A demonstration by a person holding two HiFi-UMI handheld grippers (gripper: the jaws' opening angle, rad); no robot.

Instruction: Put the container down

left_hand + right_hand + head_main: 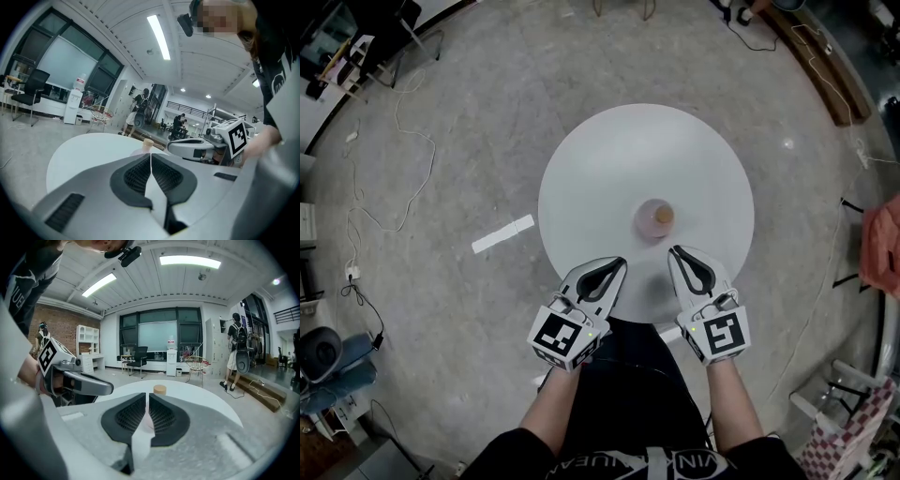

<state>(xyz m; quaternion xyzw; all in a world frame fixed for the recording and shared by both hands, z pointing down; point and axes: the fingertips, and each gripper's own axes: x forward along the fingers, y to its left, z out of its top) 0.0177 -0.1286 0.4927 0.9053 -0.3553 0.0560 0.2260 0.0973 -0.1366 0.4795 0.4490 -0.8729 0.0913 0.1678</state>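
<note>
The container [656, 218], a small clear pinkish jar with a cork lid, stands upright on the round white table [609, 159], right of its centre. It stands apart from both grippers. My left gripper [617, 266] hovers over the table's near edge, shut and holding nothing. My right gripper [676, 254] is beside it, just short of the container, shut and holding nothing. In the left gripper view the cork lid [148, 144] peeks over the closed left gripper [151, 158]. In the right gripper view the lid [160, 389] shows just beyond the closed right gripper [147, 401].
The table stands on a grey concrete floor with loose cables [394, 169] at the left and a strip of white tape [502, 233]. A red cloth on a rack [879, 246] is at the right. People stand far off in the room [236, 352].
</note>
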